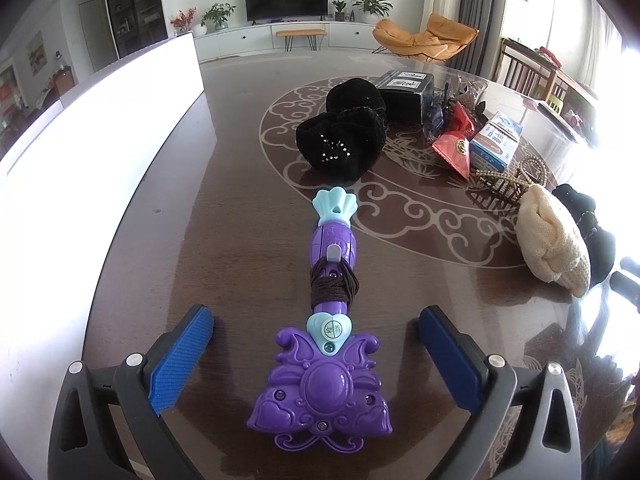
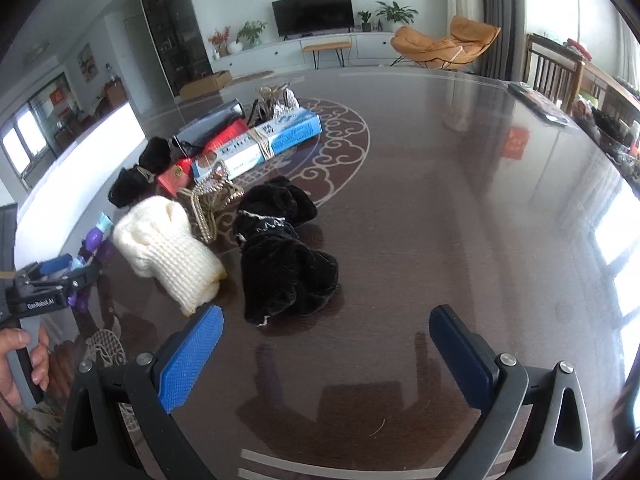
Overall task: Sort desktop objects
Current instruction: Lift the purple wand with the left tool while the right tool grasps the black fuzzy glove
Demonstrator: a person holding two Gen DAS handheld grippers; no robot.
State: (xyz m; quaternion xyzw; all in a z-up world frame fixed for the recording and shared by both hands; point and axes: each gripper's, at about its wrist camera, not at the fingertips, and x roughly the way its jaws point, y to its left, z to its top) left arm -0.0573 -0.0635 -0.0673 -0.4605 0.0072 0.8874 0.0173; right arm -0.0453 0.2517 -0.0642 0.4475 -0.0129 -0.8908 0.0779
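A purple and teal toy wand [image 1: 324,384] with brown cord wound round its handle lies flat on the dark table [image 1: 224,240]. My left gripper [image 1: 316,316] stands open around the wand's wide end, and its blue pads [image 1: 182,356] stay clear of it on both sides. My right gripper [image 2: 326,316] is open with nothing between its fingers, just in front of a crumpled black velvet cloth [image 2: 288,256]. A cream knitted piece [image 2: 172,248] lies left of that cloth. In the right wrist view the wand [image 2: 96,240] shows at the far left.
A black fluffy item [image 1: 344,136] lies beyond the wand. A red packet [image 1: 454,148], a blue box [image 2: 260,144], a dark box [image 1: 408,88] and a bead string [image 2: 212,200] crowd the table's middle. A white panel [image 1: 100,140] borders the left edge. A hand [image 2: 16,360] grips the left tool.
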